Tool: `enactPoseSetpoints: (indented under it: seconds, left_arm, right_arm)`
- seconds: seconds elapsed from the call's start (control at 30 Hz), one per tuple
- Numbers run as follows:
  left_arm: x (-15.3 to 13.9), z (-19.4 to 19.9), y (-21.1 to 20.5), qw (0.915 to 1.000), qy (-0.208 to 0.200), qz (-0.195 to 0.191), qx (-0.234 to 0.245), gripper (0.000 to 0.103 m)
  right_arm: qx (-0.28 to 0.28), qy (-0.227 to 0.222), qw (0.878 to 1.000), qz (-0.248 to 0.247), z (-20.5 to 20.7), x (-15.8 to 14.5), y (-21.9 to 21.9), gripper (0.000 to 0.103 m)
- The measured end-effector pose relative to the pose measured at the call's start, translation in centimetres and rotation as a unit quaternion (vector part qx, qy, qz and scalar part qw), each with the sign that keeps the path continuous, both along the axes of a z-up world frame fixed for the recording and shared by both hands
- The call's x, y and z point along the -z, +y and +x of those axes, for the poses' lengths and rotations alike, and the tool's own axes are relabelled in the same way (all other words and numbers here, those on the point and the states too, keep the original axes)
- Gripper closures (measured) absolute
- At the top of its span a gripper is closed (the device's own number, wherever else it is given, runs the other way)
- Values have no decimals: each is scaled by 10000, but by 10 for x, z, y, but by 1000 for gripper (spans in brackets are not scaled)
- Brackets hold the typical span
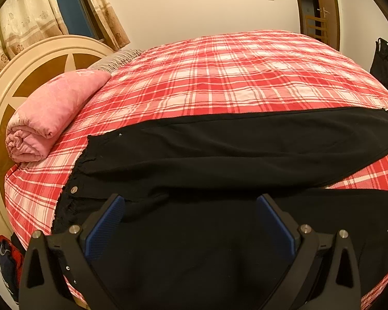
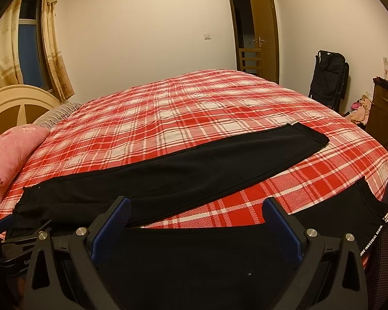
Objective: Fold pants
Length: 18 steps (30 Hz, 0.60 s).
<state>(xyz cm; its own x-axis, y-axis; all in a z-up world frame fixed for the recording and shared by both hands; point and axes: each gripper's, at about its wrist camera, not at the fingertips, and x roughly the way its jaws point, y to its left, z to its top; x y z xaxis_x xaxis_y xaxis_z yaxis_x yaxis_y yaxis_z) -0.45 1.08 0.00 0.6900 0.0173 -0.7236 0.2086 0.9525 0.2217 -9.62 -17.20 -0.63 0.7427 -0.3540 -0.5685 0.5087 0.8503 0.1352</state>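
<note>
The black pants (image 1: 219,155) lay spread on the plaid bed (image 1: 219,77), legs running toward 2 o'clock. The left hand-held gripper (image 1: 190,201) and right hand-held gripper (image 2: 197,204) both hovered over the fabric, jaws wide apart, gripping nothing.

Black grippers with blue pads

Silver screws are seen on the matte black left gripper (image 1: 190,201) and right gripper (image 2: 196,204); blue textured pads (image 1: 104,228) line the fingers.

Pants (image 1: 219,155) matt black cloth; bedsheet (image 1: 219,77) woven plaid cotton.
</note>
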Motion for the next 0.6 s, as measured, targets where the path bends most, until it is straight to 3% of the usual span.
enactPoseSetpoints:
  seconds: [0.6]
  left_arm:
    - [2,1,-2,10000,57,-34,-13,0]
  right_arm:
    - [-29,33,10000,16,4,1,2,1]
